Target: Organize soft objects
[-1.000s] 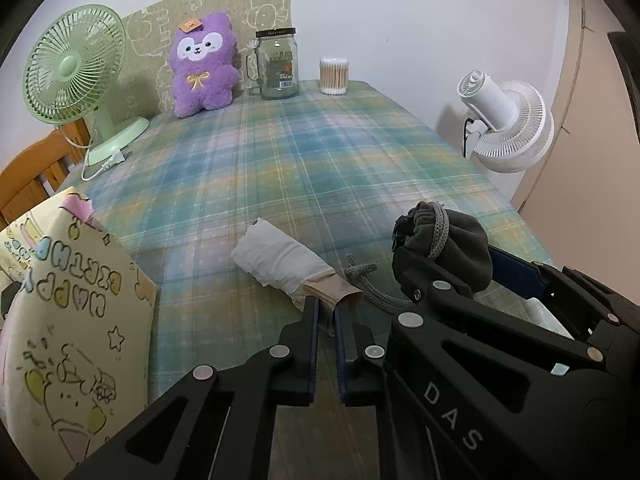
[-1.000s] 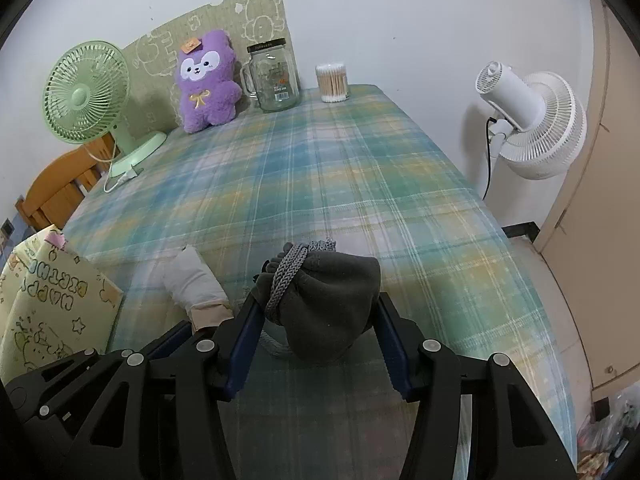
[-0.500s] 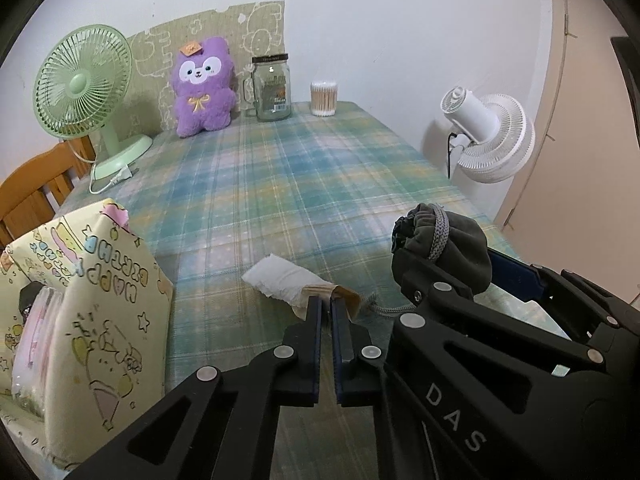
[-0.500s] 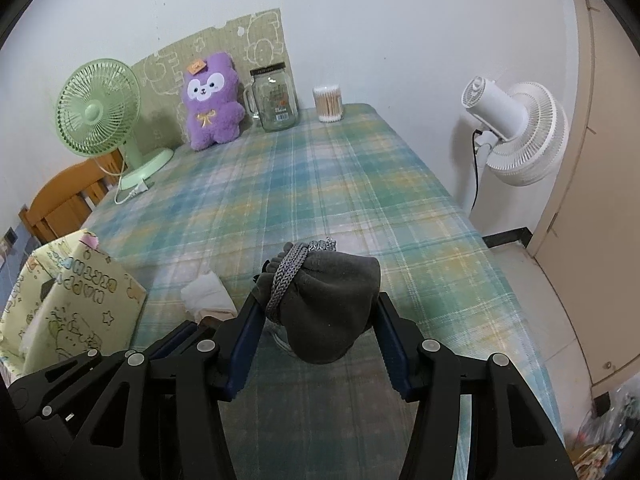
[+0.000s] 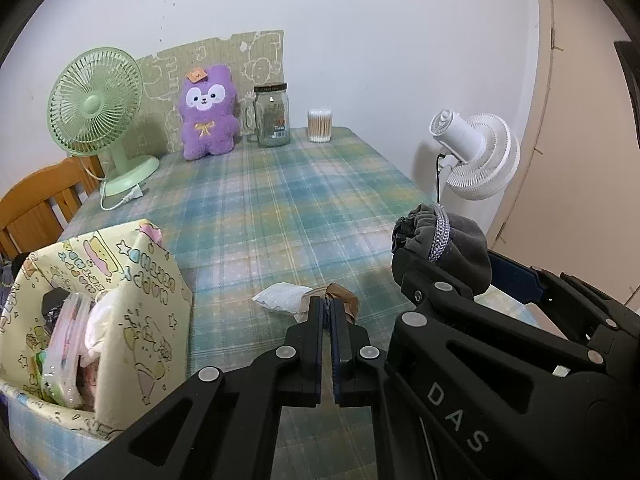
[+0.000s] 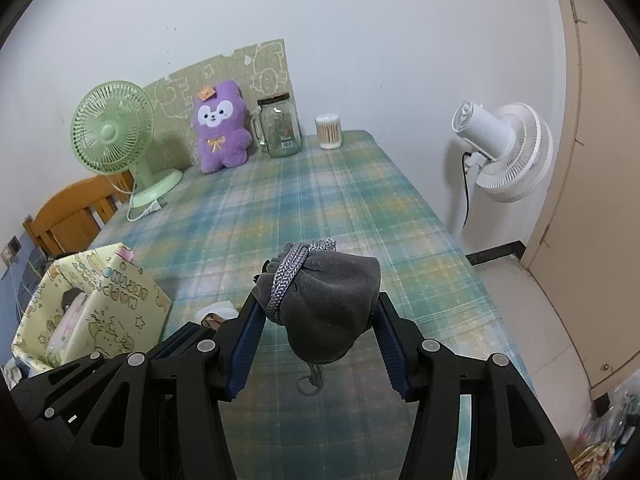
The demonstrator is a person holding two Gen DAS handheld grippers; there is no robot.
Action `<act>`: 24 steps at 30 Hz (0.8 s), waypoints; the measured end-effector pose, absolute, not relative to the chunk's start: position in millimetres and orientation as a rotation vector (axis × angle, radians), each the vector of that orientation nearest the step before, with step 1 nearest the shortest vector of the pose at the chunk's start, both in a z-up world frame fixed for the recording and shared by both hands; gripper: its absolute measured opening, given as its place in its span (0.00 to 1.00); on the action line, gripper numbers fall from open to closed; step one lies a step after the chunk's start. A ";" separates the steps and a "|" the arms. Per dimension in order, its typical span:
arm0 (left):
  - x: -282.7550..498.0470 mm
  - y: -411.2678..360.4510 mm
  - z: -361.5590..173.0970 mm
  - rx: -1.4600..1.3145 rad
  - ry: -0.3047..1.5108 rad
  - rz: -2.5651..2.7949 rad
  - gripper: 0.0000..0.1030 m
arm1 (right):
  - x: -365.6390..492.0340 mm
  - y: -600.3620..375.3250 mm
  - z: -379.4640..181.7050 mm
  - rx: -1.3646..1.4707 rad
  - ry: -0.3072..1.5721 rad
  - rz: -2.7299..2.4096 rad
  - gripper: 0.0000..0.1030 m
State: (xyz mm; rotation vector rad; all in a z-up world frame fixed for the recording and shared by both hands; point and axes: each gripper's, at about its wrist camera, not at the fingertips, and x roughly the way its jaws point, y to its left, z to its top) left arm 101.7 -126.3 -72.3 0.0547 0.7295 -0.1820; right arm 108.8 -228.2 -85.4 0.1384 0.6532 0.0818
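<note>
My left gripper [image 5: 329,306] is shut on the tan cuff of a rolled white sock [image 5: 280,298], which sticks out to the left of the tips over the plaid tablecloth [image 5: 288,200]. My right gripper [image 6: 318,300] is shut on a grey drawstring pouch [image 6: 332,300] with a braided cord, and a cord end dangles below it. The left wrist view shows that pouch [image 5: 456,240] in the right gripper [image 5: 448,266], close on the right. A yellow printed gift bag [image 5: 132,320] stands open at the near left with several soft packs inside. The right wrist view shows the bag [image 6: 112,300] and a bit of the sock [image 6: 218,310].
At the far end of the table stand a green desk fan [image 5: 96,108], a purple plush toy [image 5: 206,114], a glass jar [image 5: 273,116] and a tub of cotton swabs [image 5: 319,125]. A white floor fan [image 6: 504,152] stands off the right edge. A wooden chair [image 6: 76,212] is at the left.
Both grippers have risen and drawn back from the table's far end. The sock has come up with the left gripper, and more of the yellow bag and its contents shows.
</note>
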 end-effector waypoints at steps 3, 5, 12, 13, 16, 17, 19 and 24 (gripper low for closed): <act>97.2 -125.8 -67.2 0.056 0.716 -0.187 0.00 | 102.2 -227.8 -79.7 0.141 0.639 0.079 0.57; 94.0 -125.4 -62.6 0.057 0.705 -0.192 0.00 | 97.9 -228.2 -75.3 0.143 0.629 0.077 0.57; 84.5 -125.6 -47.4 0.064 0.669 -0.201 0.00 | 84.2 -228.6 -57.9 0.147 0.592 0.070 0.57; 82.9 -125.6 -44.9 0.065 0.663 -0.203 0.00 | 82.2 -228.7 -54.9 0.146 0.586 0.067 0.57; 78.4 -125.1 -36.3 0.066 0.643 -0.209 0.00 | 77.4 -229.0 -46.7 0.144 0.570 0.065 0.57; 77.5 -125.0 -33.9 0.066 0.637 -0.210 0.00 | 75.1 -229.0 -43.0 0.143 0.561 0.064 0.57; 74.5 -125.1 -28.0 0.068 0.622 -0.213 0.00 | 71.6 -228.8 -38.4 0.143 0.550 0.064 0.57; 70.3 -124.6 -18.4 0.069 0.597 -0.214 0.00 | 65.8 -227.6 -28.3 0.143 0.525 0.064 0.57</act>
